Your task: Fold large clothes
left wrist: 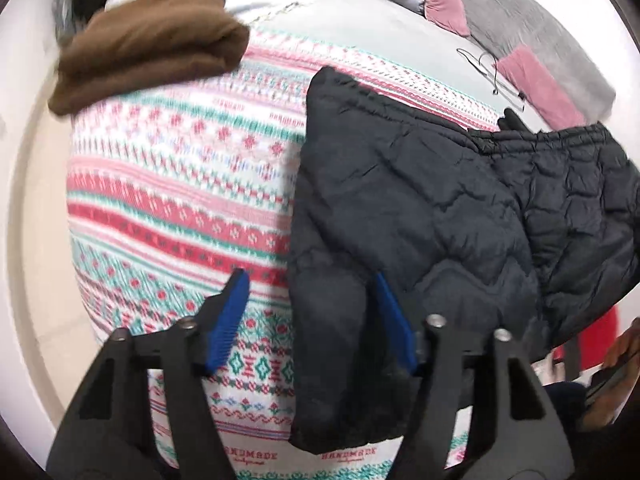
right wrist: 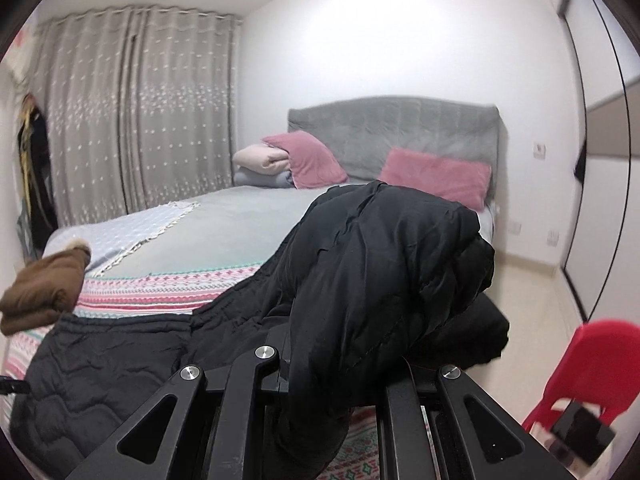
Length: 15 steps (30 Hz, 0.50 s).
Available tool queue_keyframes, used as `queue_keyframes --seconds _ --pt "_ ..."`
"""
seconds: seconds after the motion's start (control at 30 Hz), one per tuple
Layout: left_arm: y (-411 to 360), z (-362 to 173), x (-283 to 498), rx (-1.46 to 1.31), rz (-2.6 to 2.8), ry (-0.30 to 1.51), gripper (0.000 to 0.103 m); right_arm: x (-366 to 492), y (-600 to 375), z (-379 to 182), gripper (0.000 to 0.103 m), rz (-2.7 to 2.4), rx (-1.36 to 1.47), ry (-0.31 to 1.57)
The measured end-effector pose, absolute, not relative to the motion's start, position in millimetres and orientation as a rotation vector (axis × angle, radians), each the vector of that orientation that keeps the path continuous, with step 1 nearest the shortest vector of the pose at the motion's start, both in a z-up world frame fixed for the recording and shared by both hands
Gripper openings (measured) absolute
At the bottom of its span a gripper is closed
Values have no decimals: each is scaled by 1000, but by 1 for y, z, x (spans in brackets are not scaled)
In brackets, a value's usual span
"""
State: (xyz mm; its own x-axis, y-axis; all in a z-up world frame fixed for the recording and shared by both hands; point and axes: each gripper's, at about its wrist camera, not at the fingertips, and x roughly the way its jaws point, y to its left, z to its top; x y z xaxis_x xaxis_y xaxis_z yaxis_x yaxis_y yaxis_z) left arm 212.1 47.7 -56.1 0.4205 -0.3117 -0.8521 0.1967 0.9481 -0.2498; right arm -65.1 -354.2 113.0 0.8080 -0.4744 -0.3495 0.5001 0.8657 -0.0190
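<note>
Ahead of me a grey padded headboard (right wrist: 394, 136) backs the bed against a plain white wall (right wrist: 360, 40); grey star-patterned curtains (right wrist: 136, 112) hang left; a red plastic chair (right wrist: 580, 364) stands right on pale floor (right wrist: 532, 292).

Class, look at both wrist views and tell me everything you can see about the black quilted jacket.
The black jacket is a puffy, wavy-quilted garment of slightly shiny fabric with a gathered, elasticated edge. It lies partly spread on the patterned blanket near the bed's foot. One part runs between the left gripper's open blue fingers; another part is bunched and lifted over the right gripper, draping down and hiding its fingertips. It is not yet folded.
</note>
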Motion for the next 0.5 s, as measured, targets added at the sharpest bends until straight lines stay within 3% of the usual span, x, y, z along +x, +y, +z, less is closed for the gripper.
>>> queue_keyframes --seconds 0.17,0.5 --pt "33 -62 205 -116 -370 1115 35 -57 -325 126 12 -494 18 324" --pt "17 -66 206 -141 -415 1127 34 -32 -226 136 12 -296 -185 280"
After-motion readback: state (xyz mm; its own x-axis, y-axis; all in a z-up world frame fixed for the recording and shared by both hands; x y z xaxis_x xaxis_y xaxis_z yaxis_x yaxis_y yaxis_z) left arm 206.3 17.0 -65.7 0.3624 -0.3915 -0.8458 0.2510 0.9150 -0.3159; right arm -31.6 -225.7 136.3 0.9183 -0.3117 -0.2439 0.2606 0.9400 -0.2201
